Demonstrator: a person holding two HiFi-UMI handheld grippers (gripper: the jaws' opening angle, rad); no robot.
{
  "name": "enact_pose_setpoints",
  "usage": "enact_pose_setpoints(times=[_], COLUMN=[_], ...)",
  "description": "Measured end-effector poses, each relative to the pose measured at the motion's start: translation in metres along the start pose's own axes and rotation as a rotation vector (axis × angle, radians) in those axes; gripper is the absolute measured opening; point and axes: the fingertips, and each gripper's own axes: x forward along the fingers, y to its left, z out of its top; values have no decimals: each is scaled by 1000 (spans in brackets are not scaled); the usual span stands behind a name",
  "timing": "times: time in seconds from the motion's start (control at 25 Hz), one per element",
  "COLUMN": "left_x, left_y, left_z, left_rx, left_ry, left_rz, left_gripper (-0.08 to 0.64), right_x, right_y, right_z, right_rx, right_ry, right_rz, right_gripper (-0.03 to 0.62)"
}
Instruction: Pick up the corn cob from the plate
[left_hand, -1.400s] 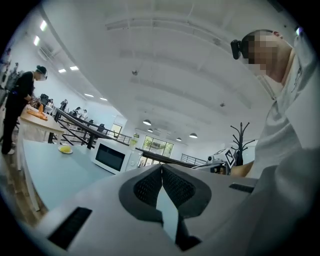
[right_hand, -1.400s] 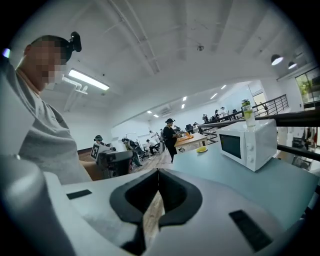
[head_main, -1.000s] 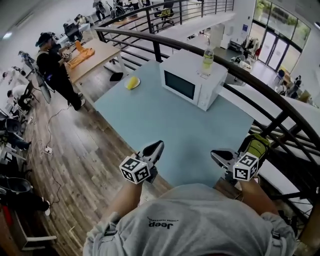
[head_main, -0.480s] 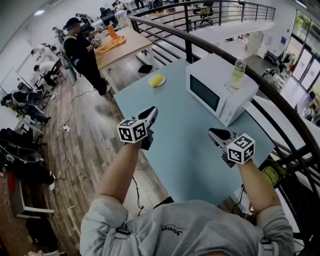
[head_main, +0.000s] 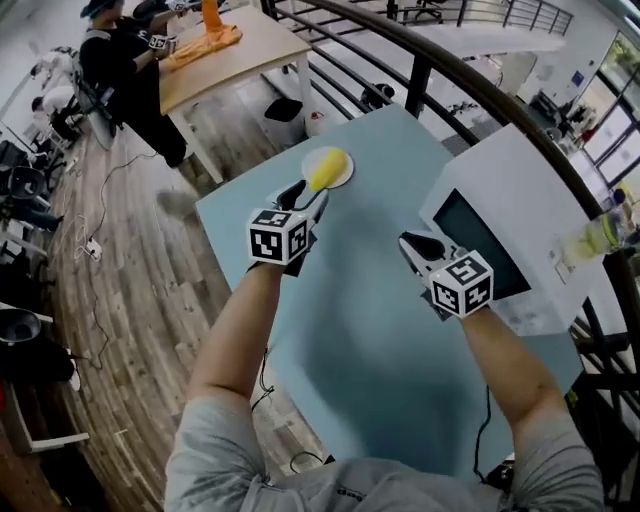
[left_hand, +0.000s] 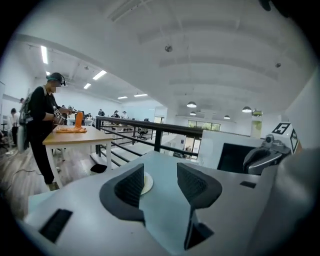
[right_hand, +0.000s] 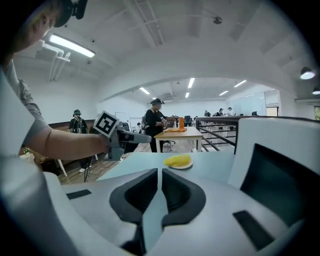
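Observation:
A yellow corn cob (head_main: 330, 168) lies on a small white plate (head_main: 343, 180) near the far corner of the pale blue table (head_main: 360, 330). My left gripper (head_main: 303, 197) hovers just short of the plate, its jaws opening with nothing between them. In the left gripper view (left_hand: 160, 180) only the plate's rim (left_hand: 147, 183) shows past the left jaw. My right gripper (head_main: 411, 241) is over the table to the right, in front of the microwave, jaws shut and empty. The right gripper view (right_hand: 160, 187) shows the corn cob (right_hand: 178, 160) ahead, well clear of the jaws.
A white microwave (head_main: 510, 235) stands on the table's right side with a bottle (head_main: 600, 235) on top. A dark railing (head_main: 440, 75) runs behind the table. A person (head_main: 120, 60) stands at a wooden table (head_main: 225, 55) beyond, on the wooden floor to the left.
Both grippers have swept forward over the table toward the plate, which now sits much nearer. The left jaws have gone from shut to open. The right jaws stay shut.

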Motion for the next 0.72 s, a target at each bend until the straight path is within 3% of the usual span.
enact_pose_setpoints(times=[0.16, 0.36, 0.52, 0.72], left_x=[80, 154, 184, 198], left_y=[38, 74, 77, 72], left_z=[-42, -66, -74, -82], left_rx=[76, 178, 216, 204], left_ry=[157, 325, 421, 507], left_rz=[15, 28, -6, -25], left_gripper=[260, 311, 321, 321], right_x=[68, 121, 145, 154], right_y=[-26, -42, -56, -64], right_z=[-4, -9, -11, -16], right_rx=[-39, -94, -105, -87], right_ry=[34, 32, 18, 17], right_rz=[11, 44, 30, 31], right_gripper=[18, 20, 20, 18])
